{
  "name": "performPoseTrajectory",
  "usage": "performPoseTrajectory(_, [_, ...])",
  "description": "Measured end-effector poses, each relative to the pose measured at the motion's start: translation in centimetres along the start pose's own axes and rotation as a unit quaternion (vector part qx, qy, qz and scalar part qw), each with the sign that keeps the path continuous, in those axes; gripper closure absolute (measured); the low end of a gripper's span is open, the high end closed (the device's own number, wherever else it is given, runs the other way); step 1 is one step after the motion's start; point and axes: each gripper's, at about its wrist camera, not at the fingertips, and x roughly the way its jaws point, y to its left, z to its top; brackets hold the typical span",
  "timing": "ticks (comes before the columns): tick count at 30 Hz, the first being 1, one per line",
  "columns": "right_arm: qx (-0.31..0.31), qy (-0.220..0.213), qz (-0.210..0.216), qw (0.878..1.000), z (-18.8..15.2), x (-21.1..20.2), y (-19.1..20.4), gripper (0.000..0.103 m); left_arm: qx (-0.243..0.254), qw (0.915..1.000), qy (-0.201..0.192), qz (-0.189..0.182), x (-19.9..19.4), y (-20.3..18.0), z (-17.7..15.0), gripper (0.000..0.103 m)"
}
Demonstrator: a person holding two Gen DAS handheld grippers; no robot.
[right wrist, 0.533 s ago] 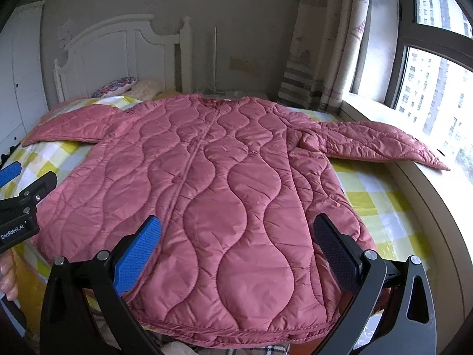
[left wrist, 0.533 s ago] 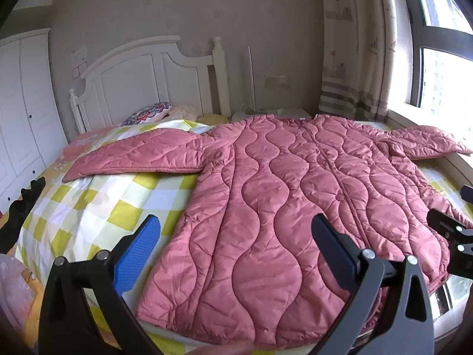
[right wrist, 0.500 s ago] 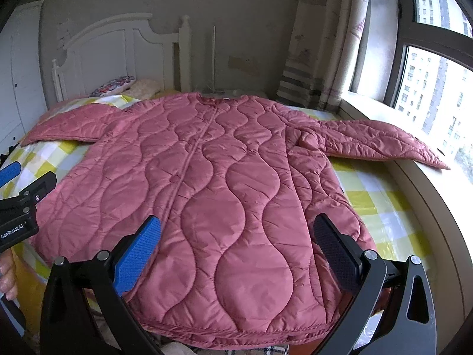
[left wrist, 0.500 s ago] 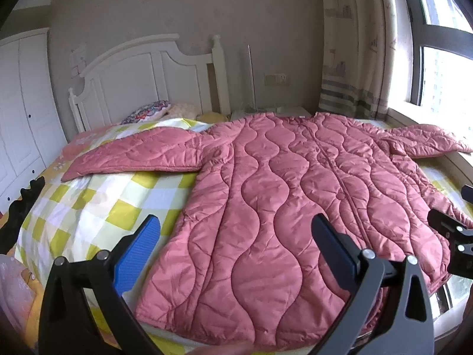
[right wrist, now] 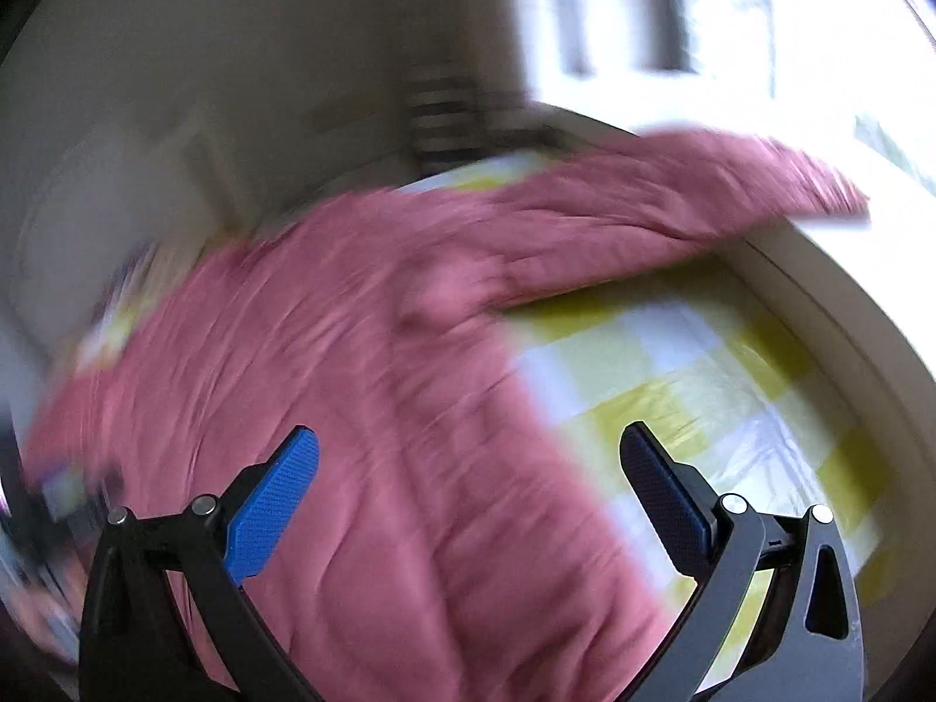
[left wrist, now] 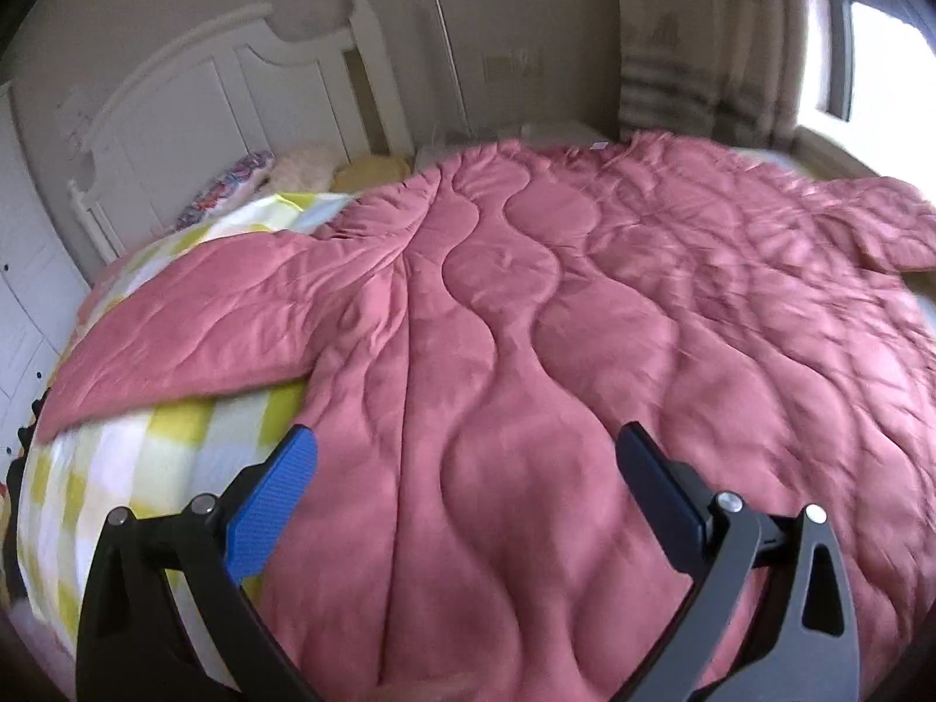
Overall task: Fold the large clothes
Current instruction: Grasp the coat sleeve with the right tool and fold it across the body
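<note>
Nearest, left tongs [left wrist: 465, 482] and right tongs [right wrist: 468, 482] both stand wide open and empty, hovering over the lower part of the coat [left wrist: 585, 351]. Beyond them the pink quilted coat lies flat across the bed [left wrist: 88, 468], puffy, stitched in wavy lines, left sleeve [left wrist: 193, 333] and right sleeve [right wrist: 673, 187] spread outward over the yellow-checked sheet. Judged step: the approach before a first fold; next, each tongs must close on a sleeve or side edge. Farthest stand a white headboard [left wrist: 234, 93] and a curtain [left wrist: 702, 58]; the right view is blurred.
</note>
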Motion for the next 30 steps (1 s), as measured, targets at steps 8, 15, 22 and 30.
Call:
performPoseTrajectory(8, [0.216, -0.014, -0.013, 0.976, 7.9, 8.2, -9.5, 0.006, -0.074, 0.9935, 0.047, -0.074, 6.0, 2.5, -0.6, 0.002])
performPoseTrajectory(15, [0.246, -0.079, -0.081, 0.963, 11.5, 10.8, -9.7, 0.074, -0.064, 0.9945, 0.052, -0.064, 6.1, 1.5, -0.5, 0.002])
performPoseTrajectory(22, [-0.257, -0.172, -0.128, 0.942, 10.9, 10.0, 14.1, 0.073, -0.065, 0.9944, 0.053, -0.065, 6.1, 1.5, -0.4, 0.002])
performPoseTrajectory(30, [-0.464, -0.031, -0.070, 0.883, 0.0, 16.0, 21.8, 0.020, -0.066, 0.9942, 0.053, -0.066, 6.1, 1.5, -0.5, 0.002])
